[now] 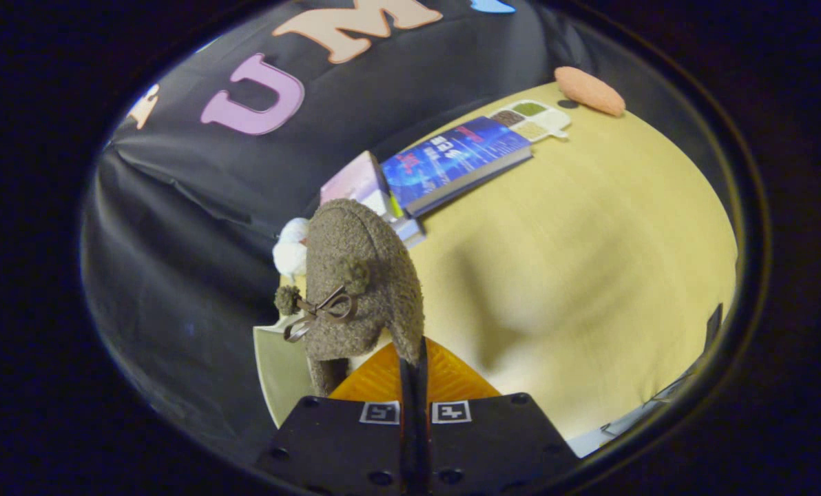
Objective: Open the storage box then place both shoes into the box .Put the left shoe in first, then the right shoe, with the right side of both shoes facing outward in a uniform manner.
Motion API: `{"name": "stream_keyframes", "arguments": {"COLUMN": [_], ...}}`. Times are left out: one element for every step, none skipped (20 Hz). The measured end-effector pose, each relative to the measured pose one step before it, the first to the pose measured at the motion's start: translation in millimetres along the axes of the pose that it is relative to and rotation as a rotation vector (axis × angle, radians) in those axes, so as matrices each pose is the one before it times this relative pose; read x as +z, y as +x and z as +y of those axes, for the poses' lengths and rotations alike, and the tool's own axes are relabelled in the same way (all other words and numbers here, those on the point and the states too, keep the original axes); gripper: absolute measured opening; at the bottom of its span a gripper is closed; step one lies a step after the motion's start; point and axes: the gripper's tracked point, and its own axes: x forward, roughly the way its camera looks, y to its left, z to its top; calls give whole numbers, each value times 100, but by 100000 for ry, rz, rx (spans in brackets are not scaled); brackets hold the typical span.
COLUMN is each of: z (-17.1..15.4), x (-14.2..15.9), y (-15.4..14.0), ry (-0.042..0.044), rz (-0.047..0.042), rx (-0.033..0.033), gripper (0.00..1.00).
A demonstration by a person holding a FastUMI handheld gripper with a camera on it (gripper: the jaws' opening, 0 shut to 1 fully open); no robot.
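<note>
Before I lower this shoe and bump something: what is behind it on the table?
Behind the shoe, which the gripper is shut on, lie a white fluffy thing and a stack of books by the wall. The shoe covers the books' near ends.

A fuzzy brown-grey shoe (362,289) with a dark bow and two pompoms is held upright, its edge pinched between the closed fingers of the gripper (414,358). The pale, open storage box (279,372) is seen at about 9 o'clock from the fingertips, below the shoe.
</note>
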Motion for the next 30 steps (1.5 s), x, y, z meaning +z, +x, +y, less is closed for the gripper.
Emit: {"name": "stream_keyframes", "arguments": {"z": [1721,1571,1563,1307,1191,921,759,500,488,302,320,223,76,106,3,-63,-218,-257,-190,-199,-342,-399,-406,25,190,-9,-109,-21,-32,-121], "x": [18,-109,-174,-333,-510,-538,-734,-776,-803,-867,-868,-727,-778,-657,-648,-470,-476,-369,-432,-264,-262,-251,-341,-103,-217,-59,-39,-78,-33,86], "y": [-275,-155,25,83,43,256,337,319,353,315,360,316,405,413,429,468,387,401,219,139,371,240,196,143,177,49,-63,-45,-117,-256], "ry": [-1079,-781,-694,-619,-432,-510,-896,-769,-881,-1142,-1203,-1222,-945,-502,-216,-67,-89,-73,-366,-257,-886,-971,-409,624,837,730,261,3,599,641], "rz": [-85,121,604,717,954,1239,1666,1510,1587,1954,1354,1571,1271,1082,925,967,707,710,567,66,124,484,307,-115,477,310,-226,-124,-699,-1658], "rx": [2765,2626,2575,2410,1914,1535,1068,591,321,205,68,-166,-224,-346,-536,-819,-1144,-1337,-1330,-1451,-1553,-2002,-1675,-63,-12,-858,-646,-602,-1205,-1612], "gripper": [3,3,3,3,3,3,3,3,3,3,3,3,3,3,3,4,3,3,3,4,4,3,3,3,3,4,4,4,4,4]}}
